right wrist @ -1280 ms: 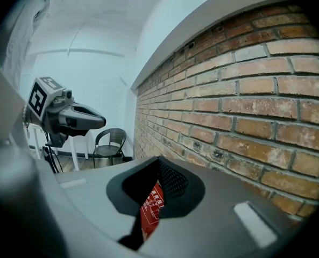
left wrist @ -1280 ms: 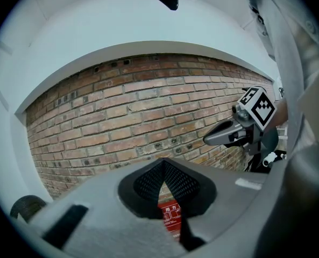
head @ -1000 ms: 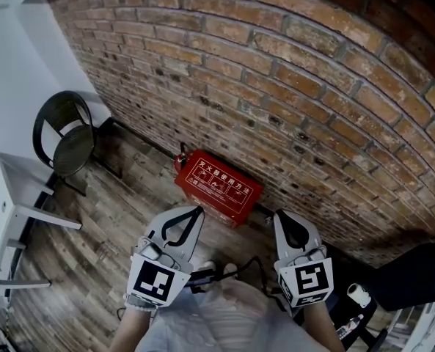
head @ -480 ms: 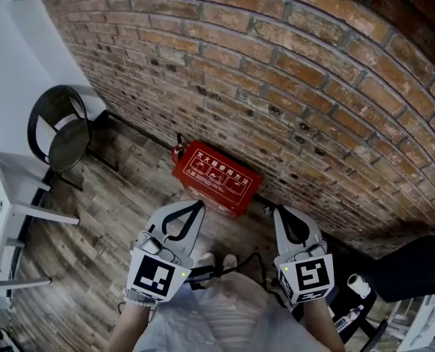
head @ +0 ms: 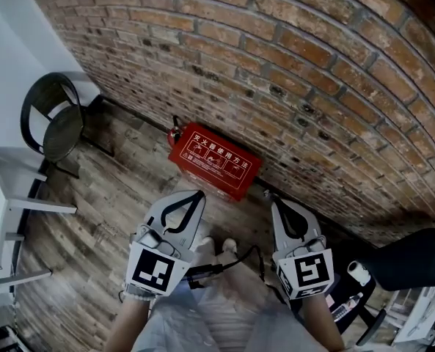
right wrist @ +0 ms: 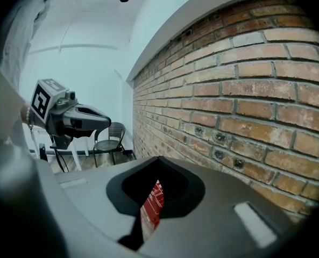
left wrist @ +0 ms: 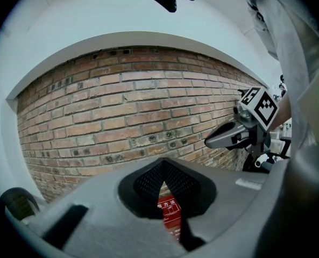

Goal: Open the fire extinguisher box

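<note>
The red fire extinguisher box [head: 213, 160] lies on the wooden floor against the brick wall, lid closed, white print on top. A red extinguisher's top [head: 174, 133] shows at its left end. My left gripper [head: 196, 195] and right gripper [head: 273, 204] are held side by side in the air on the near side of the box, both shut and empty. Neither touches the box. In the left gripper view a strip of the box [left wrist: 169, 211] shows past the closed jaws, with the right gripper [left wrist: 224, 138] off to the right. The right gripper view shows the box [right wrist: 151, 203] and the left gripper [right wrist: 94, 120].
The brick wall [head: 312, 72] runs behind the box. A black chair [head: 52, 119] and a white table [head: 12, 196] stand at the left. A dark office chair [head: 415, 259] is at the right. The person's shoes [head: 216, 248] and a black cable [head: 239, 259] are below the grippers.
The view has shifted a little, so the box and both grippers sit slightly higher in the frame. Both grippers stay shut and side by side.
</note>
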{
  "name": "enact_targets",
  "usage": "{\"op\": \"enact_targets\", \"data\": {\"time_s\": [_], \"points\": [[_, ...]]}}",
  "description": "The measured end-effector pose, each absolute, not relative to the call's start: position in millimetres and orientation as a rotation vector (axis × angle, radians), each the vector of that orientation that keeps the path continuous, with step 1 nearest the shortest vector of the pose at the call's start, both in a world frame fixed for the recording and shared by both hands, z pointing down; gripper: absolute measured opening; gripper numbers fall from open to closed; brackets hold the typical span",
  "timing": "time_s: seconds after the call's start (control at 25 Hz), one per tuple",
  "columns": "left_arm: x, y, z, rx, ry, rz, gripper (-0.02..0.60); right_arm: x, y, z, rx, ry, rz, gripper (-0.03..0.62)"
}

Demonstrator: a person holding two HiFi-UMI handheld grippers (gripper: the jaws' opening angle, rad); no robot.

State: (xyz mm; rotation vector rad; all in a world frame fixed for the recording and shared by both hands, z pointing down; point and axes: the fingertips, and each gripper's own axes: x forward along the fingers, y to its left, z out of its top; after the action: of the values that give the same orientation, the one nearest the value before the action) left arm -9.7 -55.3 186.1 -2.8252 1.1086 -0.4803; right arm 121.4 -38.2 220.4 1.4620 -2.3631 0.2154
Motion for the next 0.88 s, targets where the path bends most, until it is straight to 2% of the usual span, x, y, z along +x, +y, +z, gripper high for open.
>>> {"op": "enact_targets", "data": {"time_s": [0.88], "points": [[2,-74,327,-2.956,1.057,-0.645,-0.002,114,-69,368,1.281,-2.352,0.498,0.003]]}}
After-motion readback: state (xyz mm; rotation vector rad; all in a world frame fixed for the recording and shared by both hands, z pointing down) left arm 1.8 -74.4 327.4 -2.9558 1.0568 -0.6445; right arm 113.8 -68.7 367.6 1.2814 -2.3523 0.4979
